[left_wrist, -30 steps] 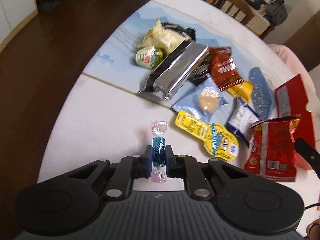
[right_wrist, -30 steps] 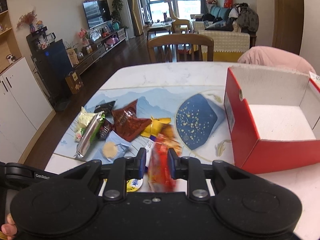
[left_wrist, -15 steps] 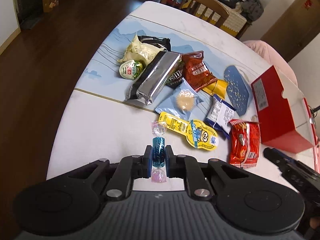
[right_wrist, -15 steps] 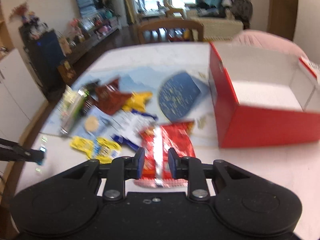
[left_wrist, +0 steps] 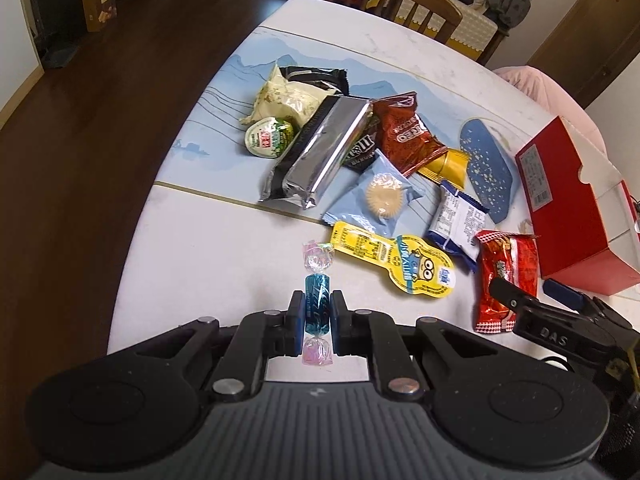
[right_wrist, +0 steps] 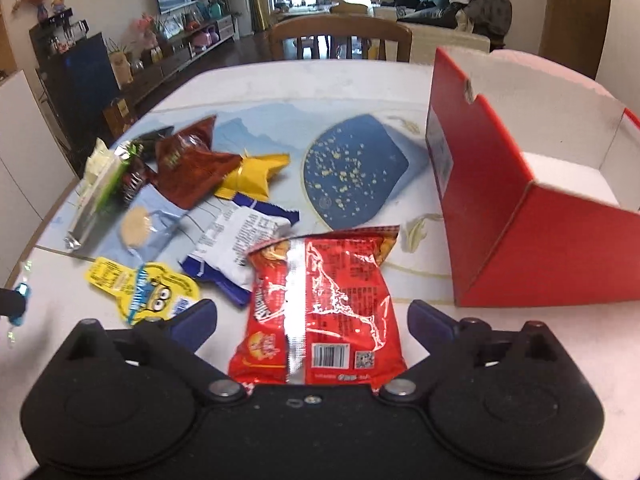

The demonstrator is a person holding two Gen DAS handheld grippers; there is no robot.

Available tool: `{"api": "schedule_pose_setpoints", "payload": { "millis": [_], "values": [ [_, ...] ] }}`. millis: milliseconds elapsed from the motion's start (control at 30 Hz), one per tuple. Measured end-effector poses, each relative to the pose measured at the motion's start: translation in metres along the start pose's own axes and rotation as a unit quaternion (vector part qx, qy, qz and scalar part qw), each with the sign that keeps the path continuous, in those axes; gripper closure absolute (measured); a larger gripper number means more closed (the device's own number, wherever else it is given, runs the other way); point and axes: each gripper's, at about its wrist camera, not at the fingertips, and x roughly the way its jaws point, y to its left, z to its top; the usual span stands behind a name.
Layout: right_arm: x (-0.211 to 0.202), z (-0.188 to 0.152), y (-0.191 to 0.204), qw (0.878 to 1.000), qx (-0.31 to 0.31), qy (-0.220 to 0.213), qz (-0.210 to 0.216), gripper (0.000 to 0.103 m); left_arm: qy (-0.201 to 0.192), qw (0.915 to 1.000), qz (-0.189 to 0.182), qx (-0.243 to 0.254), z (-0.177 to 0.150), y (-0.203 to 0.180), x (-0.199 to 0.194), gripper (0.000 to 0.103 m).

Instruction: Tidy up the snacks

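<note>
The red box [right_wrist: 532, 216] on the desk [left_wrist: 200, 240] shows no snacks inside (sorting barely begun): the left gripper [left_wrist: 316, 316] jaws clamp a blue candy [left_wrist: 317, 306], while the right gripper [right_wrist: 312, 320] jaws stand spread around the red packet [right_wrist: 320, 308] lying just beside the box, and the remaining snack pile [left_wrist: 360, 152] lies farther from it.

Daylight is flooding in, fisheye bending the edges.
Glare is streaking the red packet [right_wrist: 320, 304]; nearby snacks are blurring slightly.

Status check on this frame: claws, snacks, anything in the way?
Left claw shut on blue candy. Right claw open, red packet between its fingers on the table. Red box empty, path clear.
</note>
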Motion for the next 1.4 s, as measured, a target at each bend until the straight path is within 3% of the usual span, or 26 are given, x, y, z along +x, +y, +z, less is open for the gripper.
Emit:
{"api": "schedule_pose_setpoints", "payload": {
  "millis": [133,267,400,467,700,1067,1400],
  "values": [
    [0.016,-0.001,0.004,0.999,-0.025,0.023,-0.028,0.004,0.003,1.0000,0.005,-0.003,0.001,0.003,0.002,0.091],
    [0.023,0.000,-0.001,0.998,-0.012,0.043,-0.035,0.000,0.005,0.9999,0.007,-0.007,0.002,0.006,0.004,0.091],
    [0.022,-0.003,-0.003,0.999,-0.011,0.034,-0.035,0.001,0.005,0.9999,0.007,-0.007,0.002,0.006,0.004,0.091],
    [0.019,-0.003,-0.001,0.999,-0.016,0.023,-0.031,0.018,0.005,0.9999,0.007,-0.007,0.002,0.006,0.004,0.091],
    [0.008,-0.004,0.008,0.999,-0.035,0.010,-0.026,0.027,-0.001,1.0000,0.005,-0.003,0.000,0.005,-0.001,0.091],
    [-0.062,-0.004,0.012,0.998,-0.038,-0.027,-0.040,0.027,-0.017,0.9989,-0.034,0.028,-0.003,-0.014,-0.021,0.091],
    [-0.132,0.019,-0.026,0.996,-0.013,-0.072,-0.048,0.027,-0.040,0.9913,-0.076,0.099,0.008,-0.084,-0.050,0.091]
  ]
}}
